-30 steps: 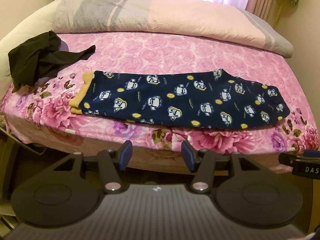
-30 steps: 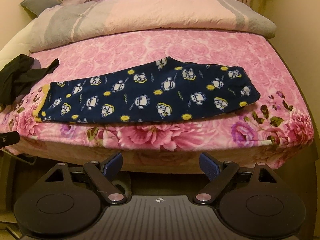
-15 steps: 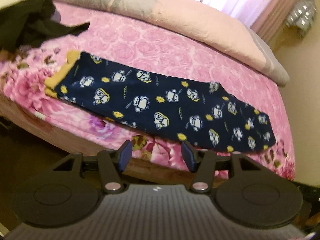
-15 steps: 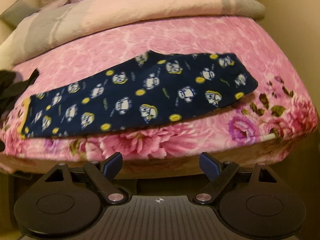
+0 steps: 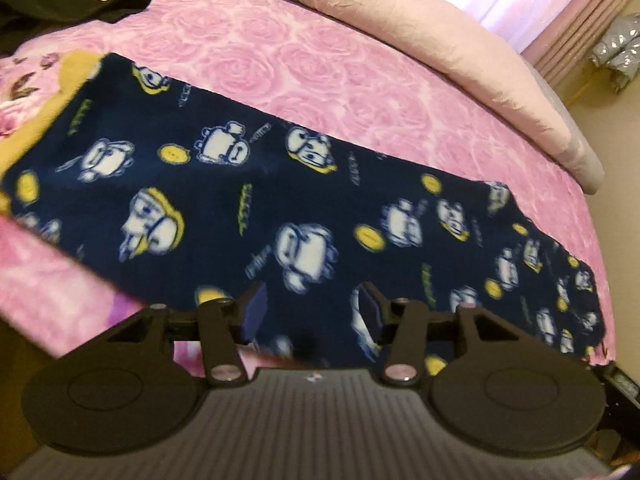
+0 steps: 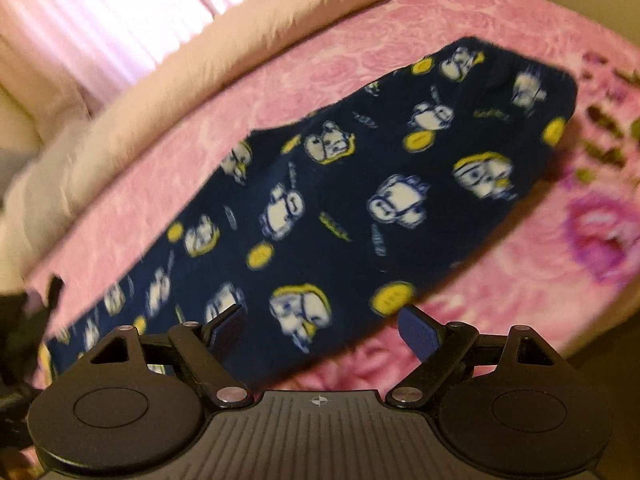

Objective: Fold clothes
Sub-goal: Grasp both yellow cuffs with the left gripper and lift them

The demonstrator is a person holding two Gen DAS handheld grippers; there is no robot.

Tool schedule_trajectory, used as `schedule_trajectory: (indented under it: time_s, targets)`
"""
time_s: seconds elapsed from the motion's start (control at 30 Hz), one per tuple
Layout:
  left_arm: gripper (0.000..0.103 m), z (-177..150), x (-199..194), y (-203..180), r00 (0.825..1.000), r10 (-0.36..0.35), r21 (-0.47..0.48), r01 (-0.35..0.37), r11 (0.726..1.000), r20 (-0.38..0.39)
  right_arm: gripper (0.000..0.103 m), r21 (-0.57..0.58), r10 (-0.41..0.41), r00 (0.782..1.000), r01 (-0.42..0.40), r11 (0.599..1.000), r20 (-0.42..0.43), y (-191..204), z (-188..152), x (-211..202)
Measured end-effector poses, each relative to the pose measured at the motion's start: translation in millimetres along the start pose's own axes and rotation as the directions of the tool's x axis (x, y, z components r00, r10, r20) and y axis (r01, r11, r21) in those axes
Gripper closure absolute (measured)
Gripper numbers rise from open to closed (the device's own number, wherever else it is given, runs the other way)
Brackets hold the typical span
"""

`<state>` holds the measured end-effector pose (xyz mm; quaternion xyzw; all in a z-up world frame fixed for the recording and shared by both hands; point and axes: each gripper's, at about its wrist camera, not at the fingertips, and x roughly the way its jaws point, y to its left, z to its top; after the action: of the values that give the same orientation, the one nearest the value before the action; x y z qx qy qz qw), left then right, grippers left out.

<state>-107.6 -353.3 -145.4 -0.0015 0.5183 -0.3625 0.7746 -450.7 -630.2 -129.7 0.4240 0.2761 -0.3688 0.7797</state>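
Observation:
Navy fleece trousers (image 5: 280, 200) printed with white cartoon figures and yellow coins lie flat, folded lengthwise, across the pink rose bedspread (image 5: 320, 60). Their yellow cuff (image 5: 60, 92) is at the left end. My left gripper (image 5: 310, 314) hovers open over the near edge of the trousers, left of their middle, with nothing between its blue pads. In the right wrist view the same trousers (image 6: 360, 200) run diagonally, and my right gripper (image 6: 322, 326) stands open above their near edge toward the wide right end. Both views are motion-blurred.
A rolled pink and grey duvet (image 5: 440, 52) lies along the far side of the bed. A black garment (image 5: 72, 0) is bunched at the far left corner. Pink curtains (image 6: 100, 20) hang behind. The bed's near edge (image 6: 520, 300) drops off below the trousers.
Both grippers have moved forward and down from beyond the bed edge to just over the trousers' near edge. Both stay open, and the trousers have not moved.

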Motion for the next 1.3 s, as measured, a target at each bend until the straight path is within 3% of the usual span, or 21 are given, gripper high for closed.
schedule_trajectory:
  time_s: [0.13,0.3,0.4,0.5,0.57,0.67,0.73,0.83,0.9,1.13,1.23,1.3]
  targets:
    - [0.058,-3,34,31,0.999,-0.035,0.024,0.034,0.999,0.042,0.017,0.029,0.077,0.991,-0.081,0.996,0.112,-16,-23,14]
    - [0.059,-21,18,88,0.993,-0.098,0.002,0.098,0.995,0.068,0.017,0.087,0.028,0.974,-0.049,0.995,0.224,-15,-64,-3]
    - [0.057,-26,-6,130,0.983,-0.159,-0.102,0.168,0.981,0.091,0.017,0.168,0.008,0.967,-0.053,0.984,0.253,-5,-90,-35]
    - [0.055,-27,-23,175,0.976,-0.130,-0.224,0.168,0.960,0.176,0.016,0.168,0.045,0.957,-0.096,0.981,0.285,9,-103,-58]
    - [0.055,-27,-29,200,0.972,-0.121,-0.315,0.182,0.932,0.204,0.016,0.158,0.031,0.959,-0.078,0.984,0.280,18,-108,-65]
    - [0.054,-26,-31,236,0.962,-0.093,-0.469,0.208,0.858,0.256,0.016,0.141,0.055,0.965,-0.093,0.986,0.257,29,-108,-61]
    - [0.054,-28,-28,253,0.958,-0.064,-0.561,0.217,0.799,0.280,0.016,0.133,0.053,0.971,-0.086,0.987,0.235,34,-102,-49]
    - [0.054,-32,-16,269,0.954,-0.052,-0.686,0.249,0.683,0.295,0.016,0.139,0.045,0.980,-0.073,0.988,0.195,36,-89,-24]
    - [0.054,-35,-8,274,0.948,-0.048,-0.728,0.273,0.629,0.314,0.016,0.146,0.047,0.982,-0.074,0.987,0.183,34,-79,-10]
    - [0.060,-28,5,276,0.917,0.042,-0.749,0.297,0.592,0.396,0.016,0.186,0.012,0.984,-0.046,0.982,0.180,13,-40,26]
    - [0.068,-26,12,277,0.906,0.079,-0.758,0.297,0.580,0.415,0.016,0.202,-0.002,0.983,-0.035,0.979,0.182,3,-26,35]
    - [0.081,-24,13,275,0.907,0.109,-0.757,0.268,0.596,0.407,0.016,0.206,-0.007,0.983,-0.031,0.978,0.185,-3,-18,40]
